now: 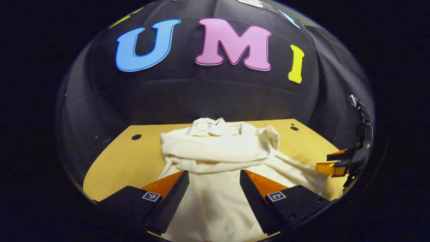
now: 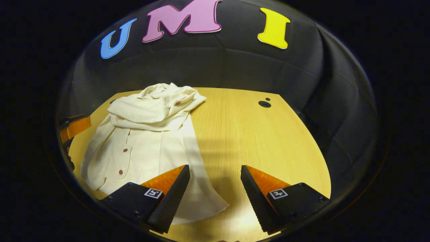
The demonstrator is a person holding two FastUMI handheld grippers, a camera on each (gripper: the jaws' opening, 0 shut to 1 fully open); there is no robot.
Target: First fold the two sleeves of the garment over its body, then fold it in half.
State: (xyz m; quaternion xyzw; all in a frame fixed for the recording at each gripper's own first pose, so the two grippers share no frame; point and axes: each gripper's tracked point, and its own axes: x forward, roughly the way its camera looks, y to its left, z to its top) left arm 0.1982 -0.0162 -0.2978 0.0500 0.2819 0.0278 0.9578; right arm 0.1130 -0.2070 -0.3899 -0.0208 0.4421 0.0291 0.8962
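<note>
Cream garment (image 2: 144,134) on desk (image 2: 255,134), sleeves bunched over upper body, roughly folded. Halving fold left. Left gripper (image 1: 214,191) spread above hem; right gripper (image 2: 215,188) spread, empty.

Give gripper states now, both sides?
Left gripper: open, empty, above the cream shirt.
Right gripper: open, empty, over the shirt's edge and wooden table.

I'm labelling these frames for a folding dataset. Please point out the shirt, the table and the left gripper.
shirt (image 2: 141,148): right gripper view, on its buttoned front.
table (image 2: 255,134): right gripper view, bare wooden top.
left gripper (image 1: 214,188): left gripper view, midway between its open fingers.
</note>
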